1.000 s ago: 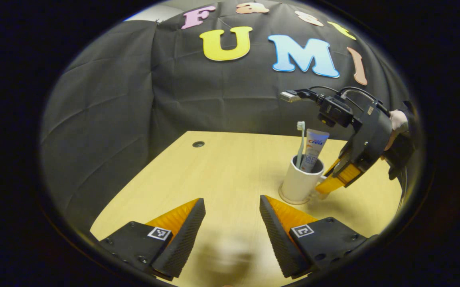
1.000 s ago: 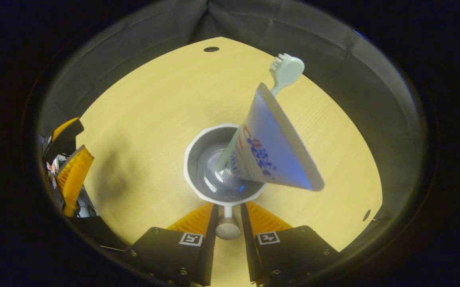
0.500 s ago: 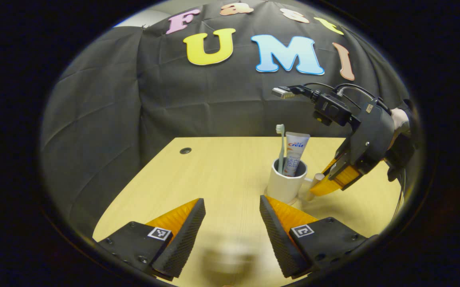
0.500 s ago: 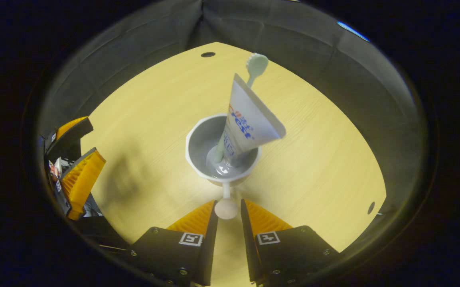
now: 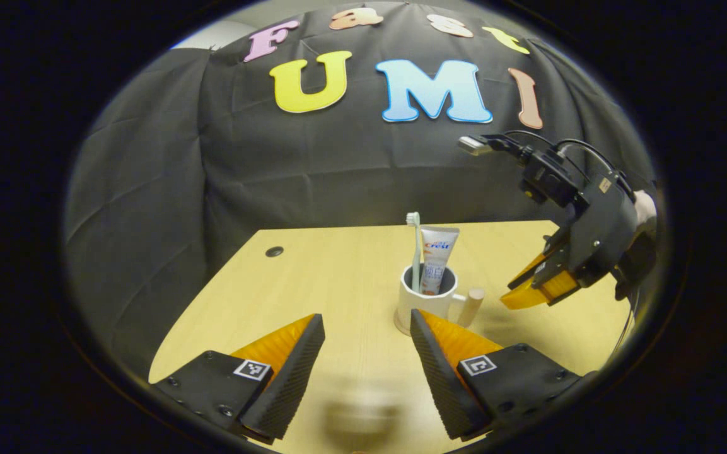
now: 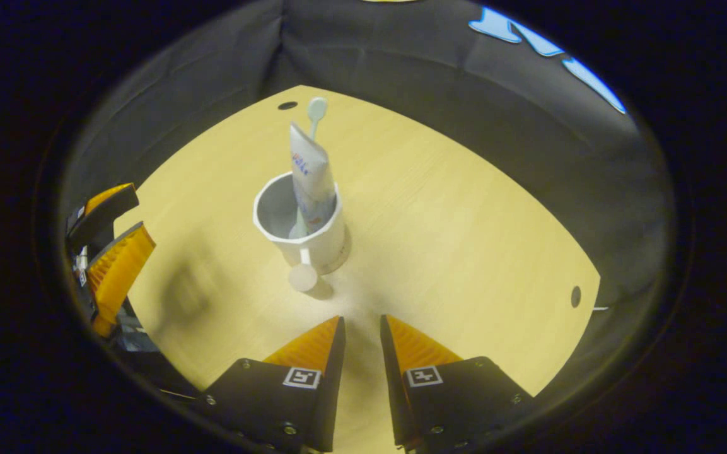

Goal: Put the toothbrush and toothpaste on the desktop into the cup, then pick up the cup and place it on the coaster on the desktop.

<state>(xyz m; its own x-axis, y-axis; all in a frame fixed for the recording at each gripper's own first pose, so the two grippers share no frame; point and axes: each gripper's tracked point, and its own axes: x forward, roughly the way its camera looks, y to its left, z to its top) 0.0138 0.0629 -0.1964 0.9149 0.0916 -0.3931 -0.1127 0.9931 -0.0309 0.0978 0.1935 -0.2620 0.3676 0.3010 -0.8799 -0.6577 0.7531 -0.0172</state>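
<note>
Right gripper (image 6: 361,337): released from cup (image 6: 313,243) handle, withdrawn, jaws narrowly parted, empty.
Left gripper (image 5: 366,343): wide open, empty.
Cup: toothbrush (image 5: 415,252), toothpaste (image 5: 434,252) inside; on coaster (image 5: 400,328), placement apparently complete.

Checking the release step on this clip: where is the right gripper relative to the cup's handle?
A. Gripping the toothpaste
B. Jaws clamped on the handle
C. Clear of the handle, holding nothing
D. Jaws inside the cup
C: in the right gripper view the right gripper sits short of the cup, bare desktop lying between its jaws and the handle.
</note>
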